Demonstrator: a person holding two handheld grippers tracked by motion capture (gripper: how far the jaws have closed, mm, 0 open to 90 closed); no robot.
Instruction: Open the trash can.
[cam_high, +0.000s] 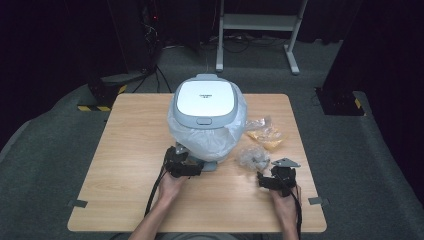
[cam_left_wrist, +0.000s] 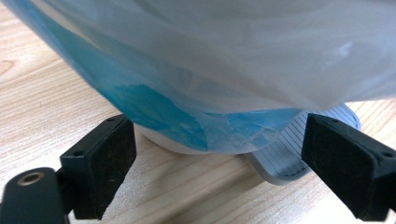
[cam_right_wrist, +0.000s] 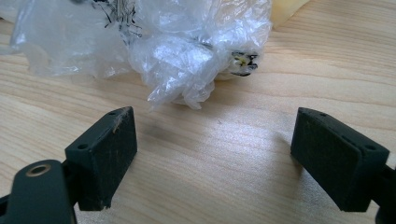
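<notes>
While the lidded pedal bin (cam_high: 205, 112) at frame centre wears its liner bag (cam_high: 226, 132), the left gripper (cam_high: 186, 165) hangs released at its base; the right gripper (cam_high: 278, 181), also released, hasn't yet reached the crumpled plastic (cam_high: 253, 157).

In the left gripper view the bin (cam_left_wrist: 224, 56) wrapped in its plastic liner (cam_left_wrist: 154, 100) runs off the frame from nine o'clock round to three, so its lid and upper body are cut away, and the near plastic is blurred. The grey pedal (cam_left_wrist: 292, 149) is partly covered by the jaw at four o'clock. In the right gripper view the crumpled clear bag (cam_right_wrist: 154, 51) is clipped at twelve o'clock, and the dark scraps inside are too veiled to name. In the high view the person's forearms are cut off at six o'clock
</notes>
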